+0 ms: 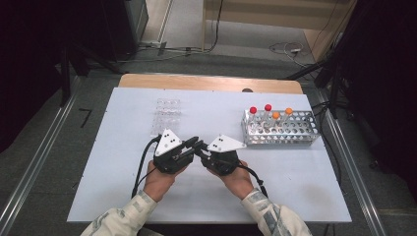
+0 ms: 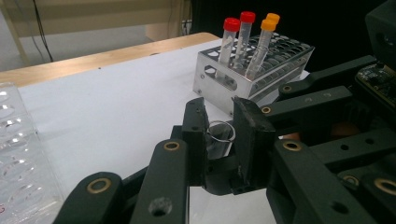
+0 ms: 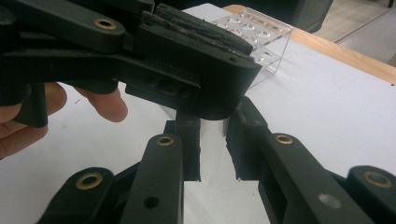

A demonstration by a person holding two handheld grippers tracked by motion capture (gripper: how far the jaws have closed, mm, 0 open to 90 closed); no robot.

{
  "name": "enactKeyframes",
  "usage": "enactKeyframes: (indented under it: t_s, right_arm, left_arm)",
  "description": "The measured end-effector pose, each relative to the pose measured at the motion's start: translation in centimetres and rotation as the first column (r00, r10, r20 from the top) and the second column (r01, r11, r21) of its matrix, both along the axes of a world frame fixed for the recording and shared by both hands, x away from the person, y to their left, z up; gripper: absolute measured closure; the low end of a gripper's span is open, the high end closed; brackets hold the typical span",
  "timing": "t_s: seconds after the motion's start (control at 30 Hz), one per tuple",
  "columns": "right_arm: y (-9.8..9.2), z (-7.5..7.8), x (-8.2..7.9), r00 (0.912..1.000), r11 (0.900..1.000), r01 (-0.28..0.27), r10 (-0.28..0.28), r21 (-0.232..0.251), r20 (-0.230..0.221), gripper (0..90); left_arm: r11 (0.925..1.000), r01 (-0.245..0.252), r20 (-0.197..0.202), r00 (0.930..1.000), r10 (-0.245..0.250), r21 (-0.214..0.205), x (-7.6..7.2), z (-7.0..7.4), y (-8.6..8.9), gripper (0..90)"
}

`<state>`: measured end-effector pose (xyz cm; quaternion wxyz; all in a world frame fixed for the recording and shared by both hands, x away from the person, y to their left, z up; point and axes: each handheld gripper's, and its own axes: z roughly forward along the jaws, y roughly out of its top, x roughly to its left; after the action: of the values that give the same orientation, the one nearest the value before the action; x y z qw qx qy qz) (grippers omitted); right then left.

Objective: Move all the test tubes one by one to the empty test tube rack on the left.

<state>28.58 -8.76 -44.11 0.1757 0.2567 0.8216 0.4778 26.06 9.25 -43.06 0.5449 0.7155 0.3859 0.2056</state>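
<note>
Clear tube [image 2: 219,137] mostly hidden | left gripper [image 2: 222,140] clamps it | right gripper [image 3: 212,140] clamps it too

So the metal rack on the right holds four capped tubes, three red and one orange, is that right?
Not quite. The metal rack does hold four capped tubes, but two caps are red and two are orange; the high view shows it.
</note>
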Motion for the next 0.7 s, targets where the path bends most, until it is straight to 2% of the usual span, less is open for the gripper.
enactKeyframes:
  t_s: [0.4,0.43,0.57,0.7]
  right_arm:
    - [-0.10,0.03,0.07,1.0000,0.9998,-0.005,0.005,0.018,-0.005,72.9]
    - [-0.07,0.01,0.09,0.9999,0.9999,-0.004,0.004,0.017,-0.011,67.8]
    - [0.03,-0.22,0.13,0.9997,0.9998,-0.012,0.013,0.013,-0.020,64.4]
    - [0.10,-0.26,0.22,0.9993,0.9997,-0.020,0.021,0.011,-0.030,46.0]
  left_arm:
    - [0.9998,-0.002,-0.001,1.0000,0.002,-0.019,0.07,0.10,0.27,76.9]
    - [0.9997,0.001,-0.001,1.0000,-0.001,-0.026,0.08,0.12,0.32,76.9]
    - [0.9994,0.003,0.004,1.0000,-0.003,-0.033,0.06,0.23,0.41,77.0]
    - [0.9994,-0.001,0.005,1.0000,0.001,-0.034,0.13,0.30,0.58,77.0]
